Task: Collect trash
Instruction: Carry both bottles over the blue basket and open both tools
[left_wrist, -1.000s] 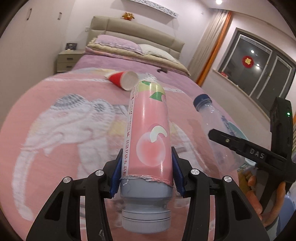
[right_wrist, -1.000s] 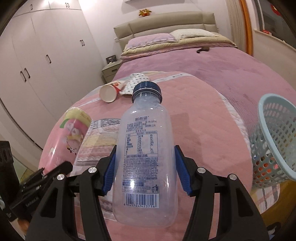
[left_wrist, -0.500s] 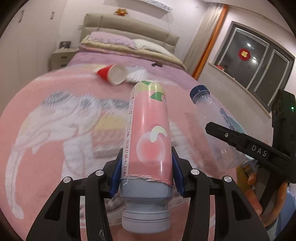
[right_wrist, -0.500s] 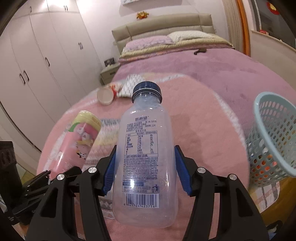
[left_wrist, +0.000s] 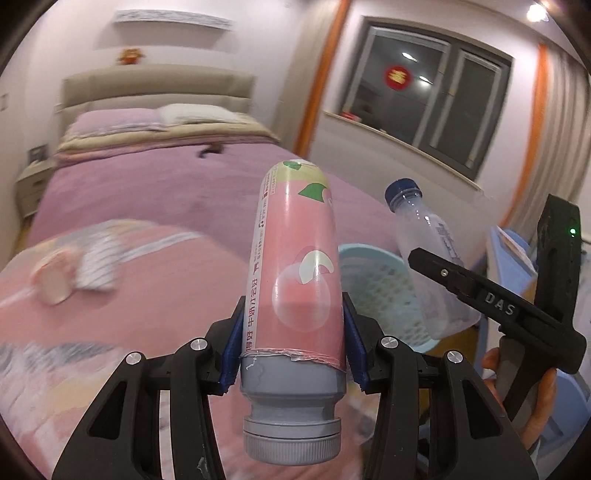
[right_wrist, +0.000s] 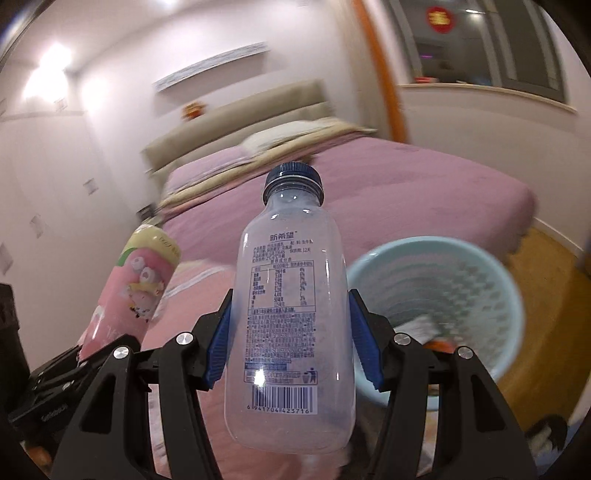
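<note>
Right wrist: basket (right_wrist: 513, 295) rim just beside clear bottle (right_wrist: 291, 317).

Basket (right_wrist: 436, 295) right of bed (right_wrist: 369, 192), beyond bottles.

We see the right gripper (right_wrist: 291, 332) clamping a clear bottle (right_wrist: 290, 317), blue cap up; pale blue basket (right_wrist: 513, 291) right, pink bottle (right_wrist: 136, 288) left, bed (right_wrist: 424, 195) behind.
</note>
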